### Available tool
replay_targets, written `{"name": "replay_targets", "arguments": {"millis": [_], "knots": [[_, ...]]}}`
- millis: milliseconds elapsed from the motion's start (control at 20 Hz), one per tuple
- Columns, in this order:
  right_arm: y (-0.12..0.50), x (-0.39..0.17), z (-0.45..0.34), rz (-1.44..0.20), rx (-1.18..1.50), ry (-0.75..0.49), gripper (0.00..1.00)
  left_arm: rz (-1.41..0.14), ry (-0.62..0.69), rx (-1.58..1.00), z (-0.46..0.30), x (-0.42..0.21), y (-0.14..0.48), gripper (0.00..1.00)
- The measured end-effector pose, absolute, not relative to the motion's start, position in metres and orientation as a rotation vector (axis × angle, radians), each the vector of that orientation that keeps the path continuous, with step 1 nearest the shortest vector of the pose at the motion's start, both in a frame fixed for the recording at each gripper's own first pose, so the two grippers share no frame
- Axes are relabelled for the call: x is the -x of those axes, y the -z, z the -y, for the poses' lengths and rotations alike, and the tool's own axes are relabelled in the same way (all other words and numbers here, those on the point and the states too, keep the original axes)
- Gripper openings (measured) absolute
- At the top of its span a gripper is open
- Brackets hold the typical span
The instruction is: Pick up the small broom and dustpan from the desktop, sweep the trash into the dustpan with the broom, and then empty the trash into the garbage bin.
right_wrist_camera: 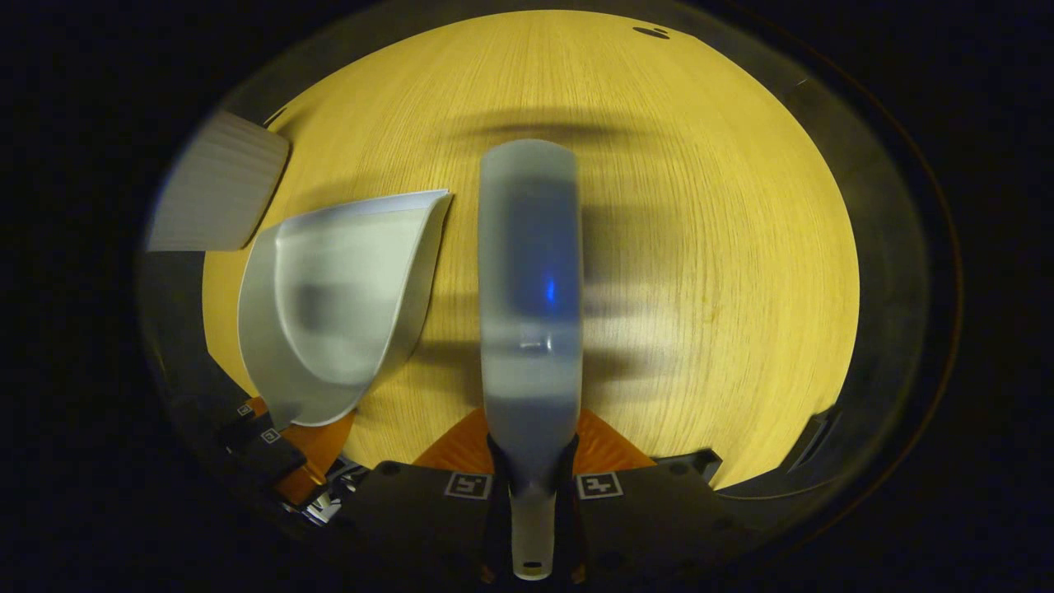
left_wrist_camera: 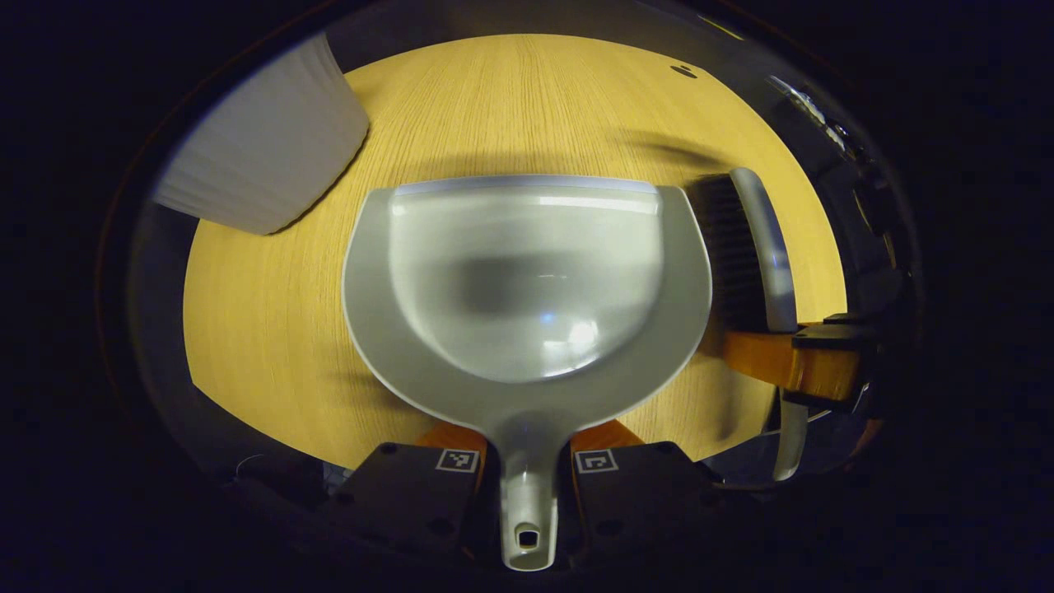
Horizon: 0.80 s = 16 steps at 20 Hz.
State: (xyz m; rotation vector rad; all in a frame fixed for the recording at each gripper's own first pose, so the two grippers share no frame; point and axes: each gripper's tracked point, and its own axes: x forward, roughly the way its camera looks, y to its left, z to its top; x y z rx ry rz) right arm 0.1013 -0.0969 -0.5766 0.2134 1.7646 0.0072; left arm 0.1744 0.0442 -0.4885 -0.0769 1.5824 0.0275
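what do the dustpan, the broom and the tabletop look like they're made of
Dustpan: probably moulded plastic, pale grey, glossy; light glints in its bowl. Broom: back and handle look like similar smooth grey plastic, with dark bristles, likely synthetic. Tabletop: light wood or wood-look laminate, matte, with fine straight grain lines.

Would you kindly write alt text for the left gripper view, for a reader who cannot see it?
The left gripper clamps the handle of a grey dustpan held over a wooden desktop. The right gripper holds the small broom beside the pan's right edge; a white ribbed garbage bin stands at upper left.
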Motion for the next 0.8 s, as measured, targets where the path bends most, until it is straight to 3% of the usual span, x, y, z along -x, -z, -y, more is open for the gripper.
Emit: {"name": "replay_targets", "arguments": {"millis": [300, 400, 450, 500, 550, 600, 700, 800], "knots": [[0.576, -0.103, 0.095, -1.784, -0.198, 0.002, 0.27, -1.632, -0.006, 0.069, -0.036, -0.173, 0.494, 0.29], [0.576, -0.102, 0.095, -1.784, -0.196, 0.007, 0.29, -1.628, 0.032, 0.098, -0.026, -0.173, 0.491, 0.38], [0.578, -0.101, 0.097, -1.784, -0.185, 0.017, 0.36, -1.629, 0.05, 0.091, -0.022, -0.172, 0.491, 0.57], [0.577, -0.101, 0.097, -1.783, -0.181, 0.017, 0.5, -1.63, 0.048, 0.071, -0.018, -0.172, 0.493, 0.7], [0.576, -0.099, 0.096, -1.785, -0.176, 0.014, 0.5, -1.63, 0.041, 0.052, -0.017, -0.171, 0.495, 0.85], [0.575, -0.099, 0.098, -1.779, -0.175, 0.018, 0.54, -1.625, 0.043, 0.05, -0.014, -0.17, 0.497, 0.83], [0.572, -0.099, 0.097, -1.767, -0.17, 0.017, 0.94, -1.618, 0.052, 0.065, -0.013, -0.167, 0.494, 0.83], [0.569, -0.097, 0.094, -1.759, -0.174, 0.014, 0.99, -1.597, 0.043, 0.051, -0.014, -0.168, 0.487, 0.83]]}}
